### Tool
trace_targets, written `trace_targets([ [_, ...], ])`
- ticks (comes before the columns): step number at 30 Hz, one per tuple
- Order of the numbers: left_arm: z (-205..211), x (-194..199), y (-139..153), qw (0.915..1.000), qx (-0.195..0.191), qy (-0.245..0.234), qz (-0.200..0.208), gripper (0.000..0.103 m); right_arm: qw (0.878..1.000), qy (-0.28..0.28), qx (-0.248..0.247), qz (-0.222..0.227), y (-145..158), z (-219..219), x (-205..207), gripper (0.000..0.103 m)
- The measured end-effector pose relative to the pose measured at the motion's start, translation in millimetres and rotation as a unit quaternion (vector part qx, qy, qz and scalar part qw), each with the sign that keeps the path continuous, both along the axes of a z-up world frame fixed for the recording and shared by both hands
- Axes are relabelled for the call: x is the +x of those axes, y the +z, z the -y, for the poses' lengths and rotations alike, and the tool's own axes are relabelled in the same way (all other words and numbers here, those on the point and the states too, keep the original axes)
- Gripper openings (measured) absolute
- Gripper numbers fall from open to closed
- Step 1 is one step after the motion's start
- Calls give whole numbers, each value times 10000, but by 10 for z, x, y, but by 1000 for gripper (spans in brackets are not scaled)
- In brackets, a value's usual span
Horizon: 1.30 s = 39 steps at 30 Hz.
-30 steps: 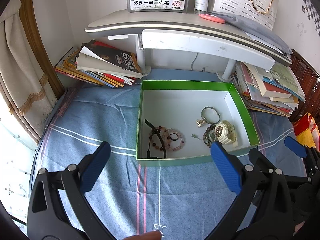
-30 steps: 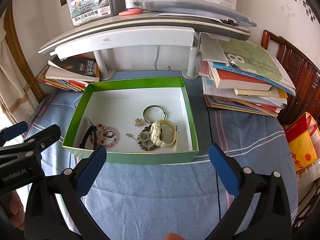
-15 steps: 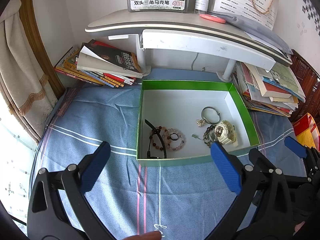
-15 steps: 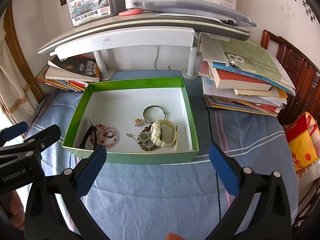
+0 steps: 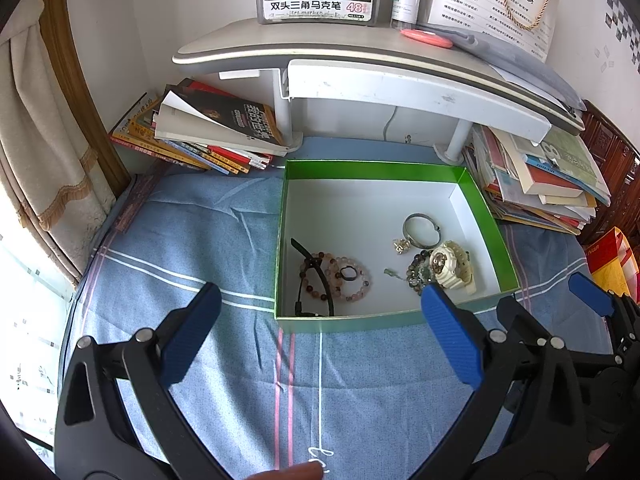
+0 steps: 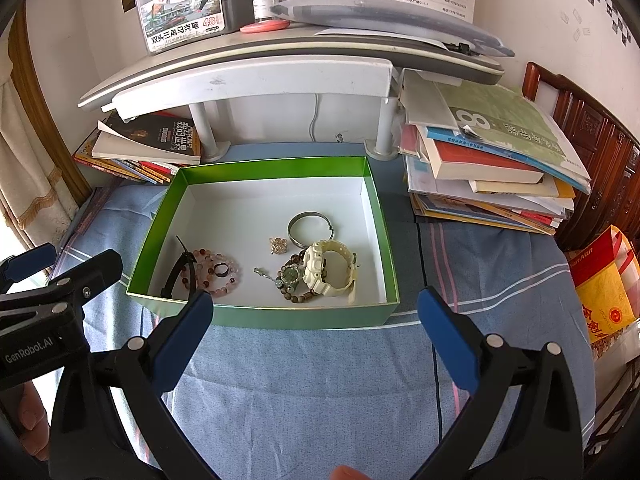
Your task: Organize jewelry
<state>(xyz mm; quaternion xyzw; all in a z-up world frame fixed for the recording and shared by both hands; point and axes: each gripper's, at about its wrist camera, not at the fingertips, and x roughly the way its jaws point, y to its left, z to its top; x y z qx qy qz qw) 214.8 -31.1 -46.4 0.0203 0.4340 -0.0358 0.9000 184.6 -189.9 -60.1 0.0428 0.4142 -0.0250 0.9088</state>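
Green-walled box with a white floor sits on the blue-cloth table, open side up, straight ahead of both grippers. All the jewelry visible lies inside it, in two loose clusters along the near half of the floor.

Left cluster: pink bead bracelet with a small dark ring inside its loop, and a black strap overlapping its left edge. The strap's long axis runs roughly near-to-far, along the box's left wall.

Right cluster: cream watch touching a dark bead bracelet; a silver bangle just behind them; a small gold ring and a small pendant lying apart, between the clusters.

Left gripper: jaws wide, nothing between them, held short of the near wall. The left cluster lies ahead of it and slightly right of its centreline.

Right gripper: jaws wide, nothing held, also short of the near wall. The watch lies almost dead ahead, just beyond the wall.

Judgement: the right gripper is nearer the watch cluster, the left nearer the pink bracelet and strap. Either reach must clear the near wall and come down from above. The touching watch and dark beads risk lifting together.
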Motion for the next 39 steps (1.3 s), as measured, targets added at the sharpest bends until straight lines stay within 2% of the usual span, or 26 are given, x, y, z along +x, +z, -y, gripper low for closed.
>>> trace_targets([
  [28, -3, -27, 17, 9999, 64, 11, 106, 99, 10000, -1, 4, -6, -11, 10, 5, 100],
  [39, 29, -20, -11, 9999, 98, -47, -2, 99, 10000, -32, 43, -46, -50, -7, -15, 100],
])
